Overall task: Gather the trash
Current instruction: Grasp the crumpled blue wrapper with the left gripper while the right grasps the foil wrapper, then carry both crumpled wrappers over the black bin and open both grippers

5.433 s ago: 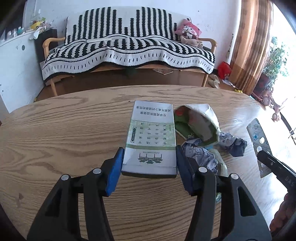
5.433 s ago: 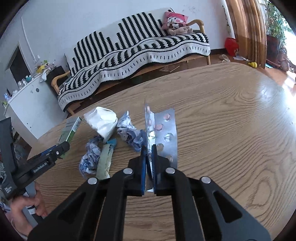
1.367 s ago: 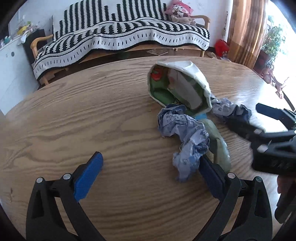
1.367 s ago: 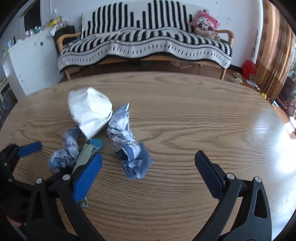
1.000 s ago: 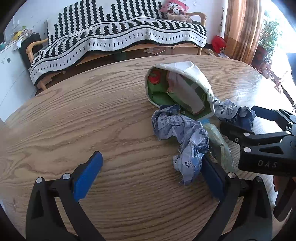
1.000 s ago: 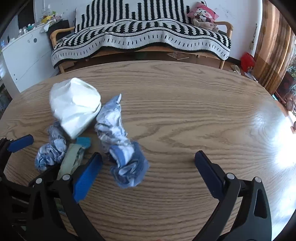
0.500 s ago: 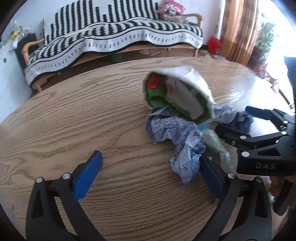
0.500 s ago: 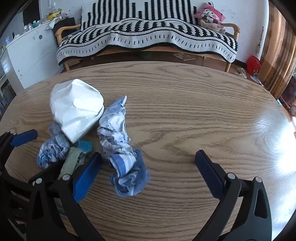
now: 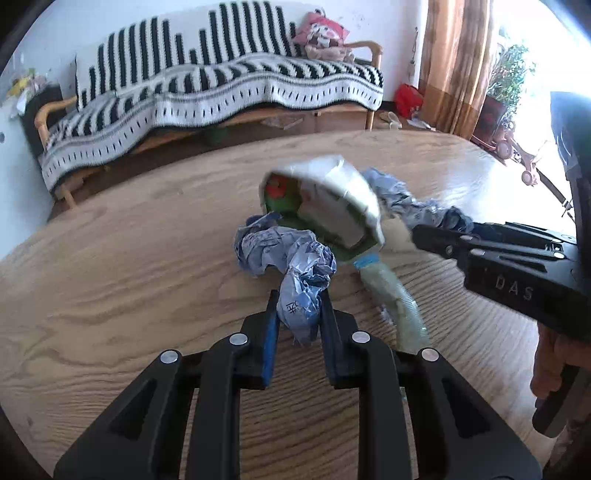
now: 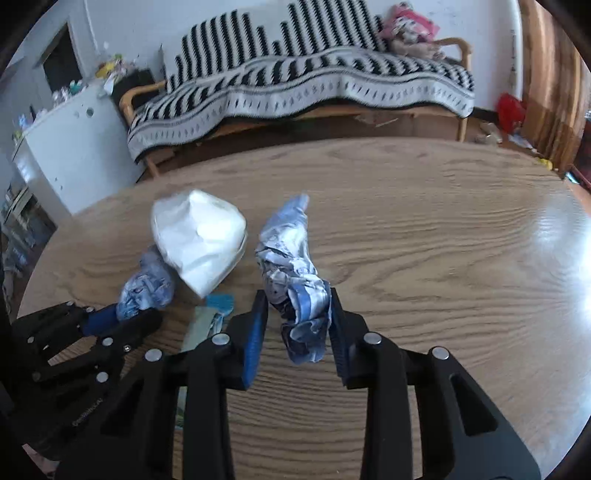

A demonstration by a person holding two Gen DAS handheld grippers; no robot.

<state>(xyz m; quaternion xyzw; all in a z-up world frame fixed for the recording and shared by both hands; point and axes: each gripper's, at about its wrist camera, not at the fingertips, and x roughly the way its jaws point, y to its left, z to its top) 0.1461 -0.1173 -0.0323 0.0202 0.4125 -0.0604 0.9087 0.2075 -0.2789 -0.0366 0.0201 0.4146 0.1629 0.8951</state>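
While left tongs [image 9: 297, 317] pinch one paper wad [image 9: 291, 266], right tongs [image 10: 295, 317] pinch another wad [image 10: 295, 288]

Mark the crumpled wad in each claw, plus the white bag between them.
Left claw's crumpled wad [image 9: 301, 302], left wrist view, on its lower end between the pads.
Right claw's crumpled wad [image 10: 301, 314], right wrist view, on its blue-striped lower part.
White bag [image 10: 199, 236], right wrist view, on its white outer side.

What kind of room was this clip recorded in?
Most likely a home living room. A wooden-armed sofa draped in a black-and-white striped throw stands against the wall with a pink plush toy on it, behind a round wooden table, with curtains and potted plants by a bright window.
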